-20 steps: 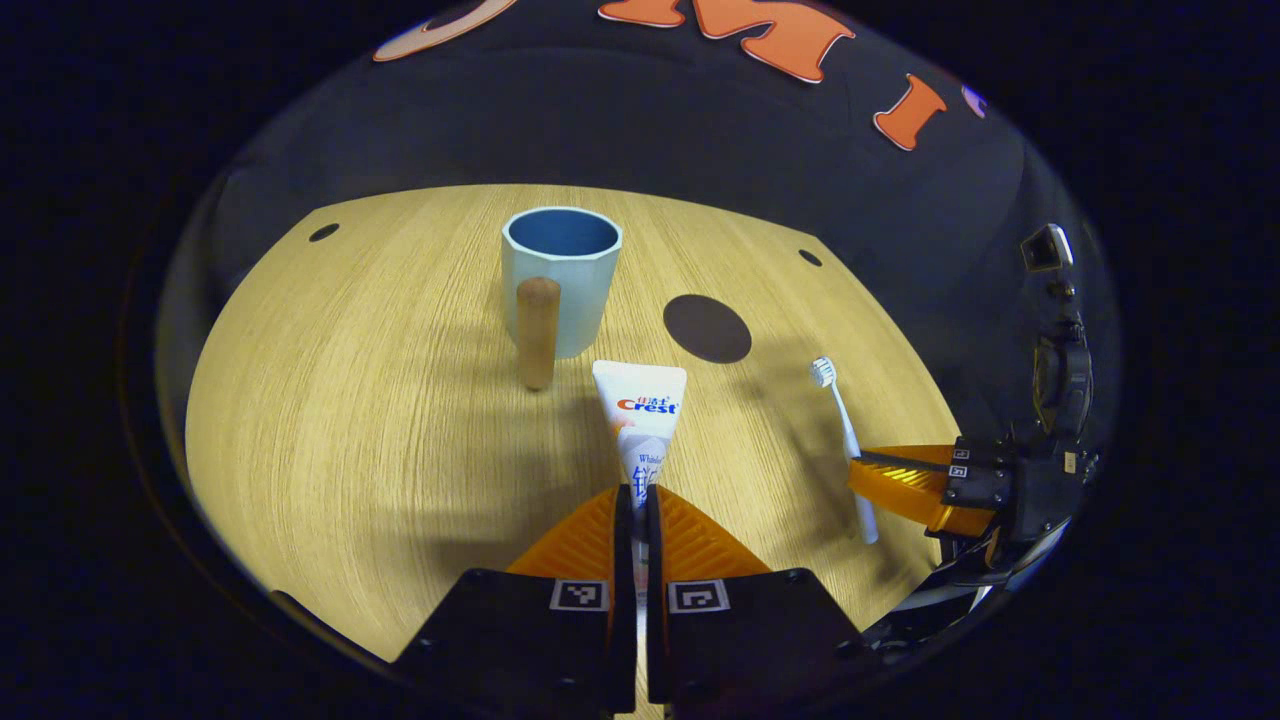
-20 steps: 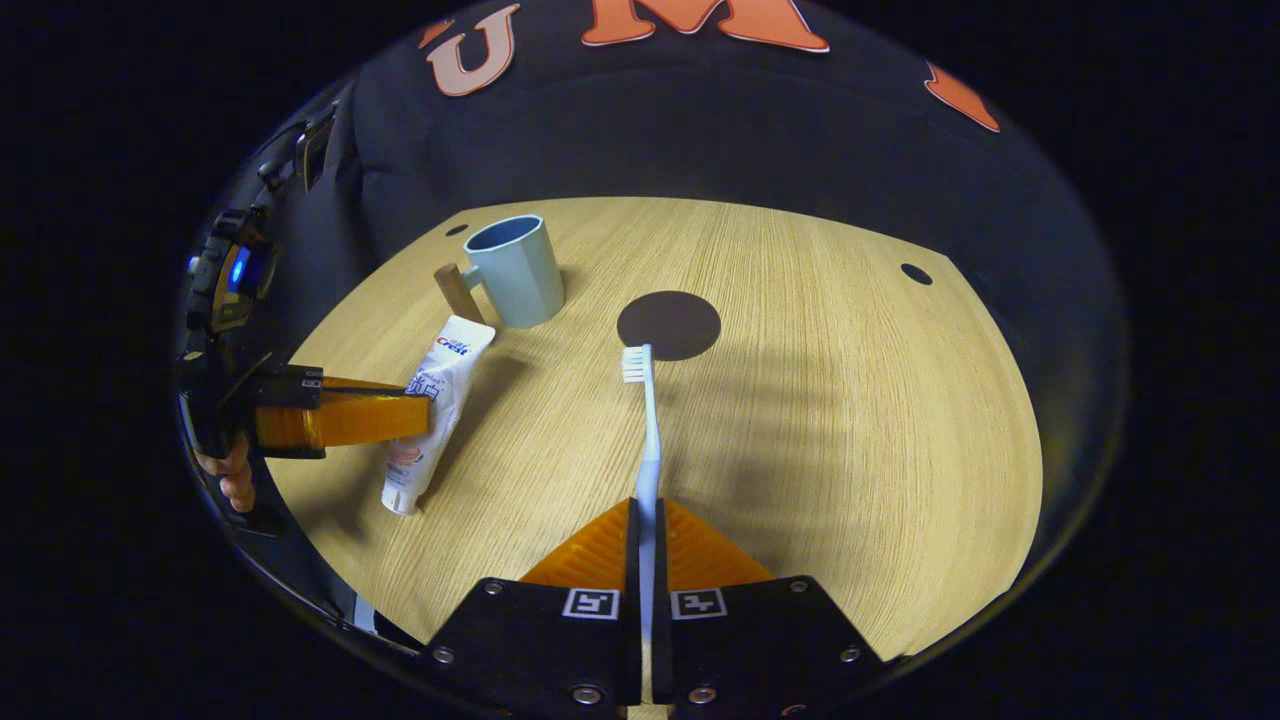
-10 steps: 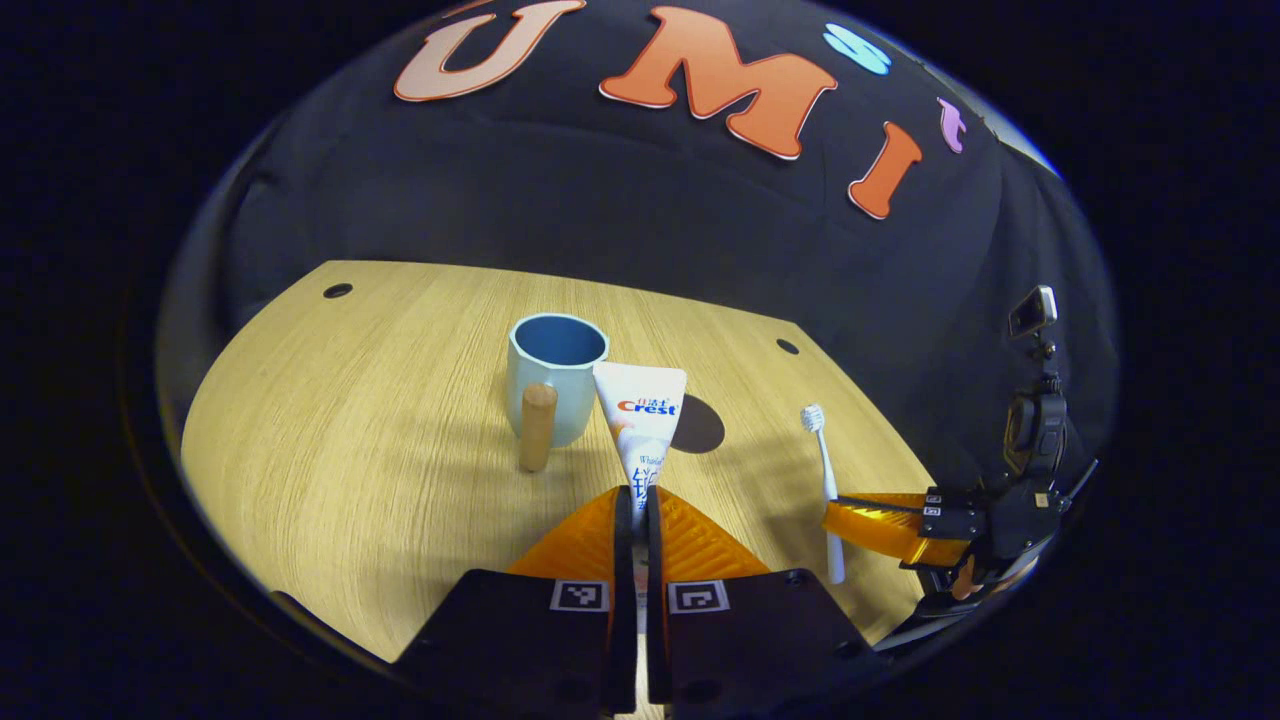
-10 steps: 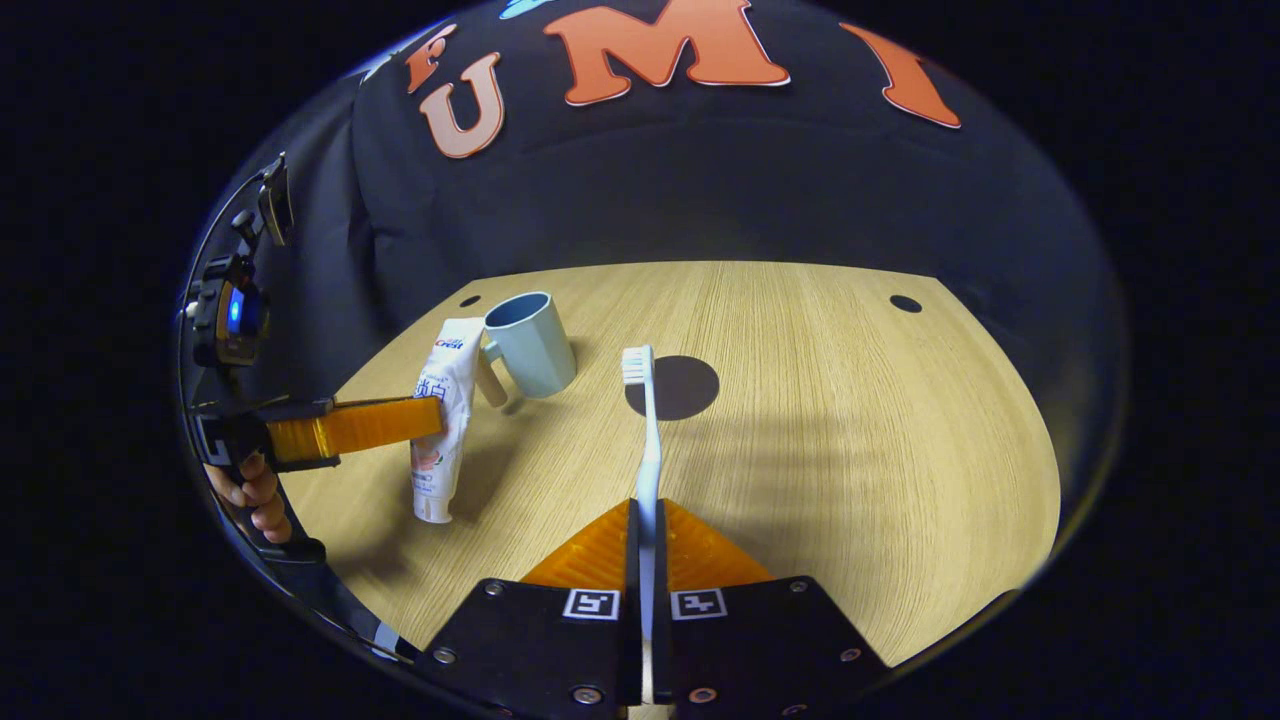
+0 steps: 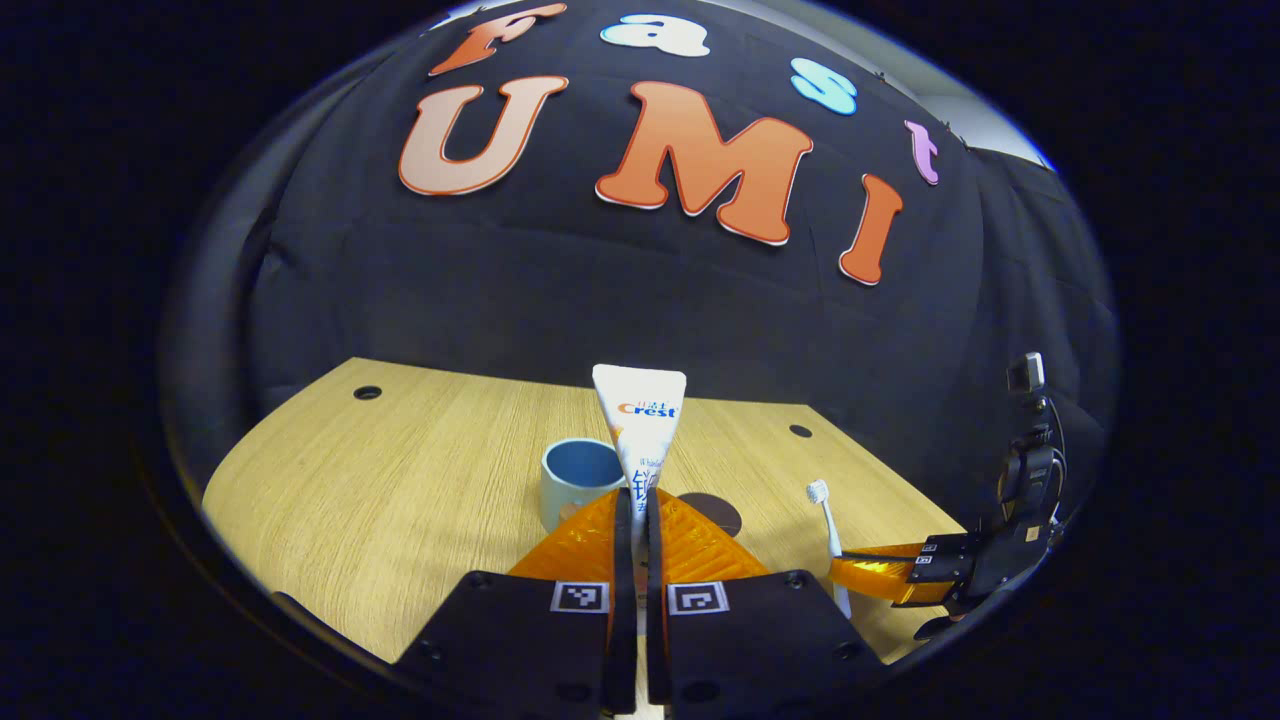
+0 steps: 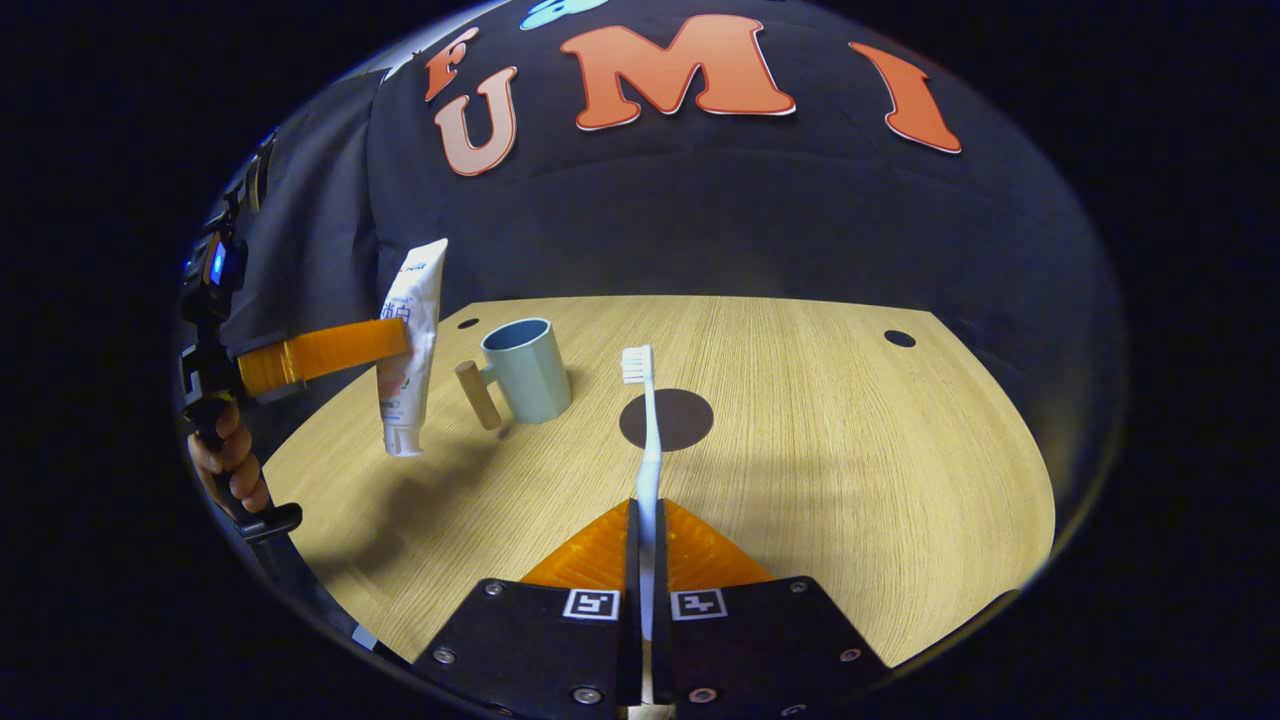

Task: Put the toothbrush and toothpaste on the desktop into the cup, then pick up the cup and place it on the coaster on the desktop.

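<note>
in the left gripper view, the toothpaste (image 5: pixel 640 420) is pinched between the two fingers of the left gripper (image 5: pixel 638 500), which are pressed together on its lower part, and the tube is held upright, its flat crimped end uppermost. the tube is lifted clear of the worktop (image 5: pixel 400 480). just behind the fingers, the cup (image 5: pixel 578 480) is seen standing on the worktop, well in from the edges, with its mouth facing up.

in the right gripper view, the toothbrush (image 6: pixel 647 440) is clamped by its handle between the closed fingers of the right gripper (image 6: pixel 645 515), with the bristle head pointing away toward the far edge. the coaster (image 6: pixel 667 420) is laid flat near the middle of the worktop, and the brush head is seen in front of its near-left rim. the cup is set to the left of the coaster, apart from it, with its wooden handle (image 6: pixel 477 394) turned toward the left edge. a hand (image 6: pixel 225 465) is seen at the left, wrapped around the grip of the left gripper, and the tube is carried near the handle of the cup, above the left part of the worktop.
</note>
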The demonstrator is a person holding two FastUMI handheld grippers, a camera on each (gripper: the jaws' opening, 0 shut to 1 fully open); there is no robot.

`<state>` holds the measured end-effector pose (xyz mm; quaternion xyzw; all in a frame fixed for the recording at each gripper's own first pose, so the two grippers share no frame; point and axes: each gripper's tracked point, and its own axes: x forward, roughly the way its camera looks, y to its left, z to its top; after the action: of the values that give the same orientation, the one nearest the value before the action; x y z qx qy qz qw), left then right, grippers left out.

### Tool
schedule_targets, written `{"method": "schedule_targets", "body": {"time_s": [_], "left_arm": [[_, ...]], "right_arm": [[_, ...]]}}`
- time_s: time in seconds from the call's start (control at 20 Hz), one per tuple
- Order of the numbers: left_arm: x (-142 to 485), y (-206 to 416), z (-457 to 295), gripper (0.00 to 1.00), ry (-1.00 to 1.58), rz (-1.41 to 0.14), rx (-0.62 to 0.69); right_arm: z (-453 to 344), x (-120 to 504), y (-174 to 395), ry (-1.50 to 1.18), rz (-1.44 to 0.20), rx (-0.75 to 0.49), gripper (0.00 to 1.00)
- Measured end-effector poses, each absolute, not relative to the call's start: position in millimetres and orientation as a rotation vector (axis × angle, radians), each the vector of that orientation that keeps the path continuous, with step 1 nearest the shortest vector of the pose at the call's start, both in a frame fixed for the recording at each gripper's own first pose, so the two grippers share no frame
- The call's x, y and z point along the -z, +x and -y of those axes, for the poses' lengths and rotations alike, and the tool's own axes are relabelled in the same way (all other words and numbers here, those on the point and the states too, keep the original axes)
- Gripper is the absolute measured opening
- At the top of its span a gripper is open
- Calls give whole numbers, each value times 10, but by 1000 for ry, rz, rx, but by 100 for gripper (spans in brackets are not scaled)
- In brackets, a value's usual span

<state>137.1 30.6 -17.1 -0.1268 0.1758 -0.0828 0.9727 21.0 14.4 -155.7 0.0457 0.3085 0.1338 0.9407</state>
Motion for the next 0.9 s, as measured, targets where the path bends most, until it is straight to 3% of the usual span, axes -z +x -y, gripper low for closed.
{"method": "schedule_targets", "body": {"time_s": [0.5,0.9], "left_arm": [[-347,2020,-521,8,-227,-76,96],[-77,2657,-630,8,-247,-43,65]], "right_arm": [[110,1395,454,120,-536,-225,5],[106,1493,673,147,-519,-215,4]]}}
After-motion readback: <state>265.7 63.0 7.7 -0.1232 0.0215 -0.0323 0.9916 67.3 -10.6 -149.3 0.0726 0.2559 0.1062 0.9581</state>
